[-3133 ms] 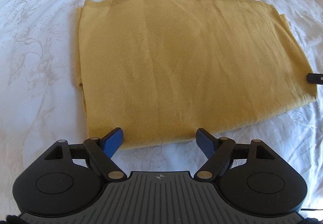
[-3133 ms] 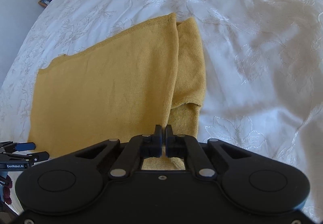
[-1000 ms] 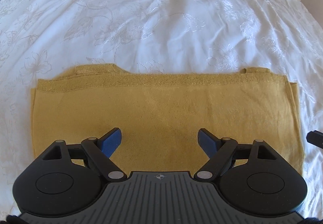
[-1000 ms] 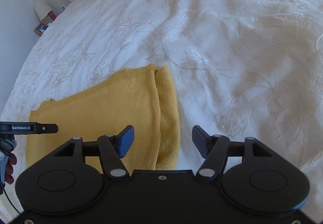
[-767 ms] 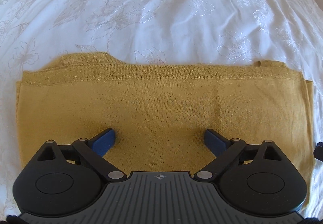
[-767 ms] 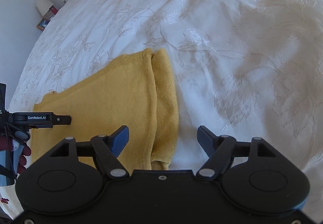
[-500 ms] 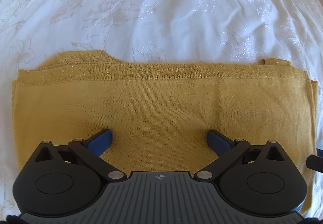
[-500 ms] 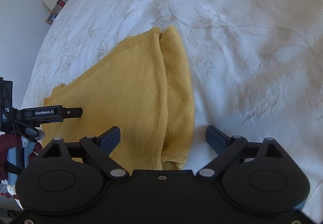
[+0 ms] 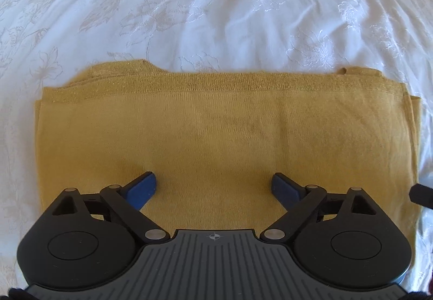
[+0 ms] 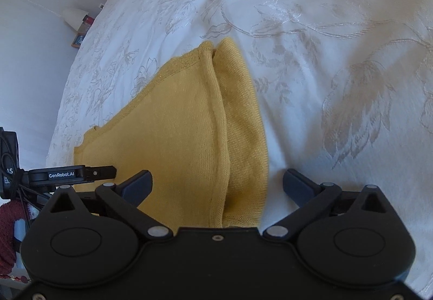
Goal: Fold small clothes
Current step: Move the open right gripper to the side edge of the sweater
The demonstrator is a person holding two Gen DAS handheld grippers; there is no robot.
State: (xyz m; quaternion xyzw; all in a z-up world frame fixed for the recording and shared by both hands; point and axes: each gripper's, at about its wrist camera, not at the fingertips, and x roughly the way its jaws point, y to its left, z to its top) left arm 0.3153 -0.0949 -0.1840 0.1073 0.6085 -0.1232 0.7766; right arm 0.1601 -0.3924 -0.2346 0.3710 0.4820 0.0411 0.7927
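A white bedspread point(image 9: 216, 2) with a pale embroidered flower pattern fills both views, with a bedside corner and a headboard just visible at the far left of my right camera. The yellow knit garment point(image 9: 227, 137) lies flat on the bed, folded into a wide band whose long axis runs left to right across my left camera.

My left gripper point(image 9: 213, 186) sits over the middle of that band near its close edge, jaws spread wide and holding nothing, the cloth lying directly between and ahead of the blue pads. My right gripper point(image 10: 216, 185) is at the right-hand short end, jaws also wide apart and empty, straddling the layered edge point(image 10: 219, 121) where an under-layer pokes out beyond the top one.

I judge the next fold runs along the long axis, end over end. The right gripper is the nearer one to a graspable end; the left would need to shift sideways to the opposite end, or stay to pin the centre line.
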